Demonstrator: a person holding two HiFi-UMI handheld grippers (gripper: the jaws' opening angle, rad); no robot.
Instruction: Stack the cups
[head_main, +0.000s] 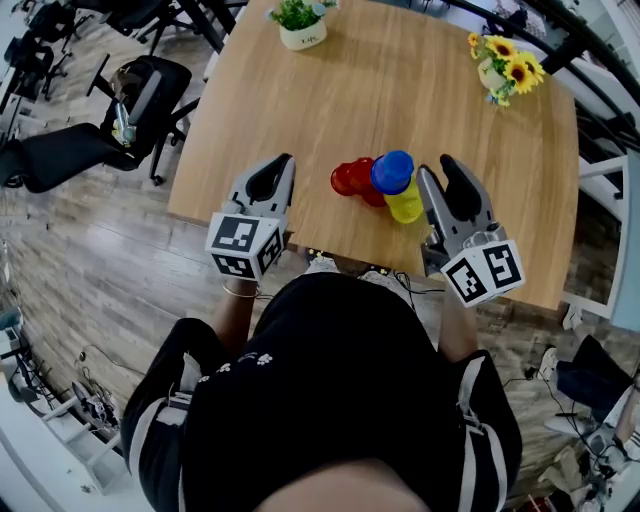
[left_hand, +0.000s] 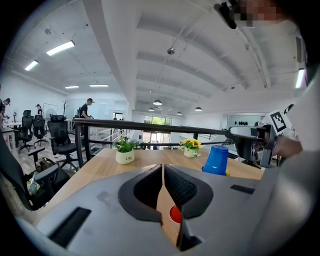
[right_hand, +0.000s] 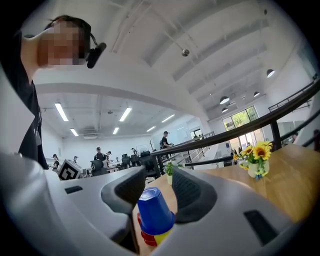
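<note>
A blue cup (head_main: 392, 171) sits upside down on a yellow cup (head_main: 406, 207) near the table's front edge. Red cups (head_main: 352, 179) lie right beside them on the left. My right gripper (head_main: 432, 165) is open just right of the stack. In the right gripper view the blue cup (right_hand: 154, 212) shows low in the gap of that gripper (right_hand: 159, 172), not clamped, with red (right_hand: 146, 236) and yellow (right_hand: 161, 238) below it. My left gripper (head_main: 287, 160) is shut and empty, left of the red cups. Through its slit (left_hand: 163, 167) a red cup (left_hand: 175, 215) shows, and the blue cup (left_hand: 216, 160) stands to the right.
The wooden table (head_main: 300, 110) carries a white planter (head_main: 301, 30) at the far left and a sunflower vase (head_main: 500, 70) at the far right. Black office chairs (head_main: 110, 120) stand on the floor to the left. A railing (left_hand: 125, 125) runs behind the table.
</note>
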